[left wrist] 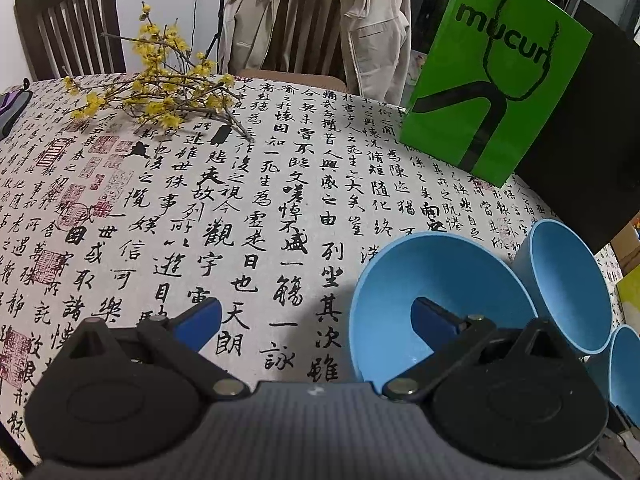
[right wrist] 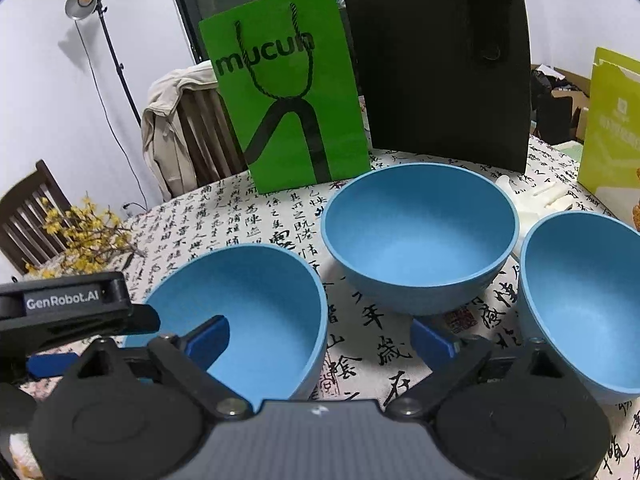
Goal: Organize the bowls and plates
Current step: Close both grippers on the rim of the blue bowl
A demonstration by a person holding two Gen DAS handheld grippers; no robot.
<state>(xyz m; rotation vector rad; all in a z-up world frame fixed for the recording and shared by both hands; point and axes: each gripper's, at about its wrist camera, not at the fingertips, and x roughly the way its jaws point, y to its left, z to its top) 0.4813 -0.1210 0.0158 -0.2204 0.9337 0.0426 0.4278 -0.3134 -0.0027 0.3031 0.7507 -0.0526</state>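
Three blue bowls stand on the calligraphy tablecloth (right wrist: 256, 220): the left bowl (right wrist: 256, 312), the middle bowl (right wrist: 420, 236) and the right bowl (right wrist: 580, 304), close together. The left gripper (left wrist: 316, 320) gapes wide, straddling the left bowl's rim, gripping nothing. The right gripper (right wrist: 320, 336) is likewise spread over that rim, holding nothing.

Three plain blue bowls (right wrist: 420, 236), cream tablecloth (left wrist: 280, 184) with black calligraphy and red seals, bright green paper bag (right wrist: 288, 92) lettered black, yellow blossoms (left wrist: 160, 76), beige jacket (left wrist: 320, 20).
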